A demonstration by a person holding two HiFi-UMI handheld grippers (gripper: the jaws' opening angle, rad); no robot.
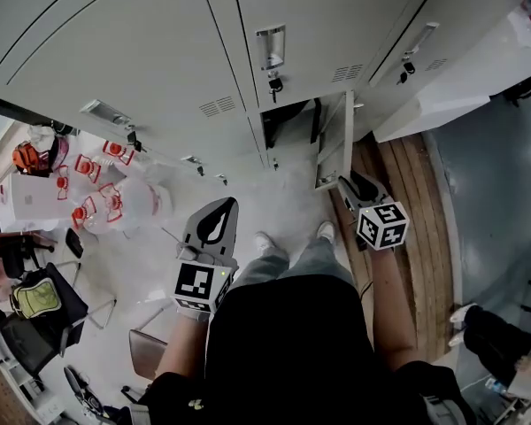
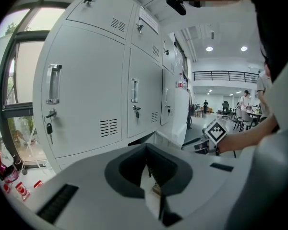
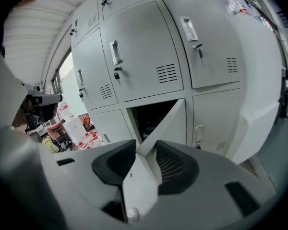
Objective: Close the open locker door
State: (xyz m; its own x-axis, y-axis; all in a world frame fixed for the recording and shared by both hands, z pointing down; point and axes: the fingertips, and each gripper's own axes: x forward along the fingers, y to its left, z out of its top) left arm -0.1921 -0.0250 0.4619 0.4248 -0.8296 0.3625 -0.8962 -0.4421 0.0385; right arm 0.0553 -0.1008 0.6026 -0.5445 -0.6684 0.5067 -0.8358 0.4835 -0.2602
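Note:
The open locker door (image 1: 334, 144) stands out from the bottom row of grey lockers, with the dark compartment (image 1: 288, 118) behind it. My right gripper (image 1: 347, 182) is at the door's low outer edge. In the right gripper view the door (image 3: 172, 121) slants down to that gripper (image 3: 146, 145), whose jaws stand apart with the door's corner between them. My left gripper (image 1: 219, 204) hangs over the floor to the left of the door, its tips together and nothing in it. In its own view the left gripper (image 2: 146, 145) points along the locker row (image 2: 86, 104).
A pack of red-labelled bottles (image 1: 106, 193) and chairs (image 1: 35, 299) stand on the floor at the left. A wooden strip (image 1: 407, 237) runs along the right. The person's shoes (image 1: 323, 231) are just before the open locker. Another person's legs (image 1: 496, 335) are at the lower right.

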